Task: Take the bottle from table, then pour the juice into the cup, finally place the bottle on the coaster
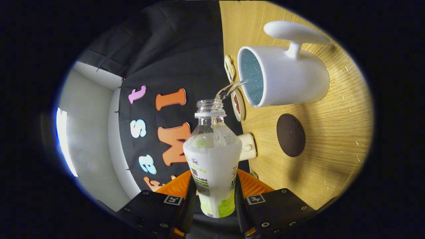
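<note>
Bottle (212,159): clamped between both jaws of the gripper (214,199), tipped, its stream entering the cup (282,79) just beyond. Taking done; pouring under way; placing remains. Coaster (291,135): bare, beside the cup on the counter (332,149), with open room around it.

Clear plastic bottle (212,156) with a white wrap label carrying lime-green patches and small dark print, held in the gripper (212,199). White cup (285,78), speckled teal-blue inside. Round dark-brown coaster (291,135), plain. Pale yellow-tan wood-grain table (332,149) with fine dark streaks. Small cream-coloured object (247,146) at the table edge. Clear, colourless stream (230,89).
</note>
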{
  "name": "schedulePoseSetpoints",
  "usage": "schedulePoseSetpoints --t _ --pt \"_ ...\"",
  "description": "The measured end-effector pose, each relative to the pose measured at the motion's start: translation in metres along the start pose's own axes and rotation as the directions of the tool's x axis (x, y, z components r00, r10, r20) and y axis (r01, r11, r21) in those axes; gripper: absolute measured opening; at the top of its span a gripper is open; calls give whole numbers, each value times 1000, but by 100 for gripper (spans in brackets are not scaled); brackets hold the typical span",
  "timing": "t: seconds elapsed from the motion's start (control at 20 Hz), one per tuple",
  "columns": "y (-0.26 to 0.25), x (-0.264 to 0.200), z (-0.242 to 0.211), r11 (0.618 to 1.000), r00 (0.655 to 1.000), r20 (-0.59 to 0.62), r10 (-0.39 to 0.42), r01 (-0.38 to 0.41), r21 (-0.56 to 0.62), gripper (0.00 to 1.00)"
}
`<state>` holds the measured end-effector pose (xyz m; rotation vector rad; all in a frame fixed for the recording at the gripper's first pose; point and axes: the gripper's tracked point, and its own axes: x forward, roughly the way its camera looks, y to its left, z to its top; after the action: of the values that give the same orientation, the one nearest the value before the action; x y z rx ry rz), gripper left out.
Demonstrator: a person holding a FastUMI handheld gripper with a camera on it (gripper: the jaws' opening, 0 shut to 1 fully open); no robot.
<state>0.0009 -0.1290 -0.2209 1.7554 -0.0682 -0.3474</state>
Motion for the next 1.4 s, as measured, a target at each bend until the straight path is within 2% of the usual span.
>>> schedulePoseSetpoints --t 0.55,1.4 --pt "7 3 1 995 998 31 52 -54 85 55" --pt "33 9 1 974 994 69 81 -94 207 55"
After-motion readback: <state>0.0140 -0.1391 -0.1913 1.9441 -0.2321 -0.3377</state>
